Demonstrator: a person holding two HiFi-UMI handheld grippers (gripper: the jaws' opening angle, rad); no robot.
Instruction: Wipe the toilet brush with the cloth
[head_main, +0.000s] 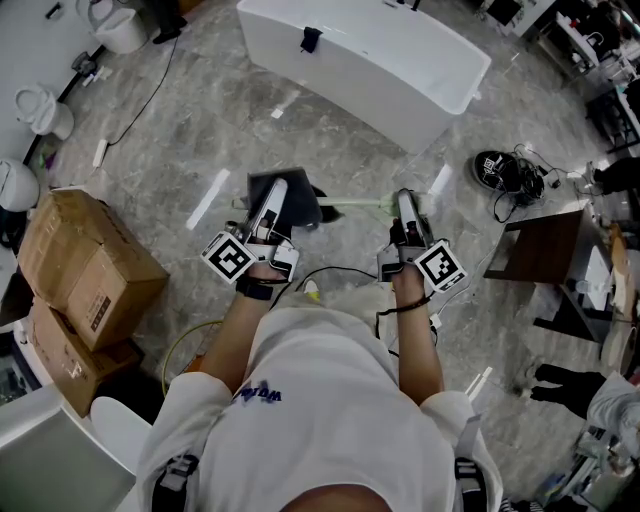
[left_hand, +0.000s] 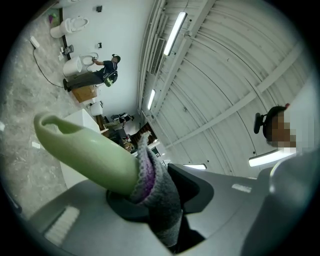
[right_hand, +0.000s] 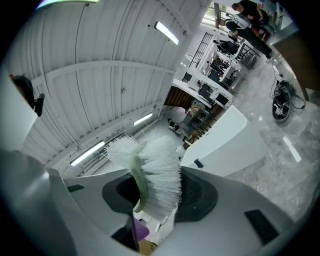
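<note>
The left tool (left_hand: 150, 202) is clamped on a grey-and-purple knitted cloth (left_hand: 159, 192), which wraps the handle of a pale green plastic toilet brush (left_hand: 85, 150) at the lower centre of its view. The right tool (right_hand: 157, 192) grips the white bristle head (right_hand: 155, 172). In the head view the brush spans both tools at frame centre, above the grey marble floor (head_main: 200, 120).
</note>
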